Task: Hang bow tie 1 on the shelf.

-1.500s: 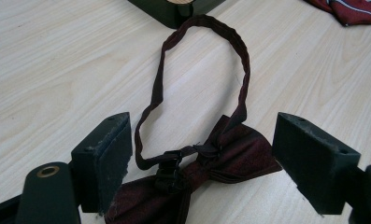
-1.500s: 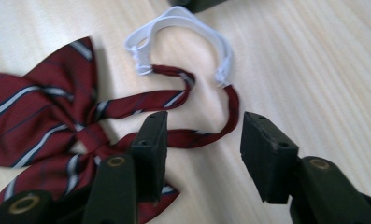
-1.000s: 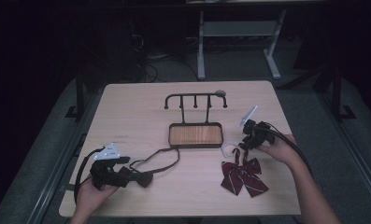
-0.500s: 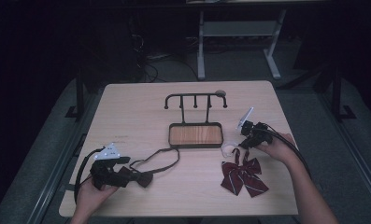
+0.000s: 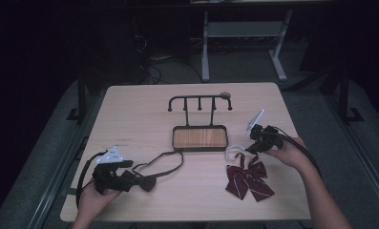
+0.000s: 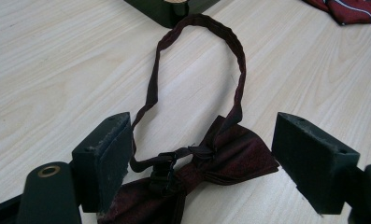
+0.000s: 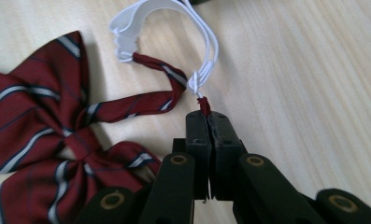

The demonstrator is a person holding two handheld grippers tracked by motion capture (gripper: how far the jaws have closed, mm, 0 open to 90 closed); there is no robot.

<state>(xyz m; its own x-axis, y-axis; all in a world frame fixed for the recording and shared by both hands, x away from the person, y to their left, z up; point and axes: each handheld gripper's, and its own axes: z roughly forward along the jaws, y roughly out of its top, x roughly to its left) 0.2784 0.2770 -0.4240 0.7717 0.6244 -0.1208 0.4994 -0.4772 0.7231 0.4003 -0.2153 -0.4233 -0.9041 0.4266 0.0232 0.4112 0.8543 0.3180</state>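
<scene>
The table [image 5: 130, 114] is pale wood with a fine straight grain. The striped bow tie [image 5: 248, 180], at the right gripper [image 5: 248, 147], is dark red with thin white and navy stripes, and its neck loop [image 7: 174, 18] is white elastic with a dark red striped end. The plain bow tie [image 6: 211, 168], at the left gripper [image 5: 138, 181], is deep maroon, almost black in the high view, as is its strap [image 6: 197, 60]. Both grippers have black jaws with brass-coloured rivets. Behind the striped bow tie, the rack [image 5: 200, 121] is black metal, with a base inlay of warm reddish-brown wood.
</scene>
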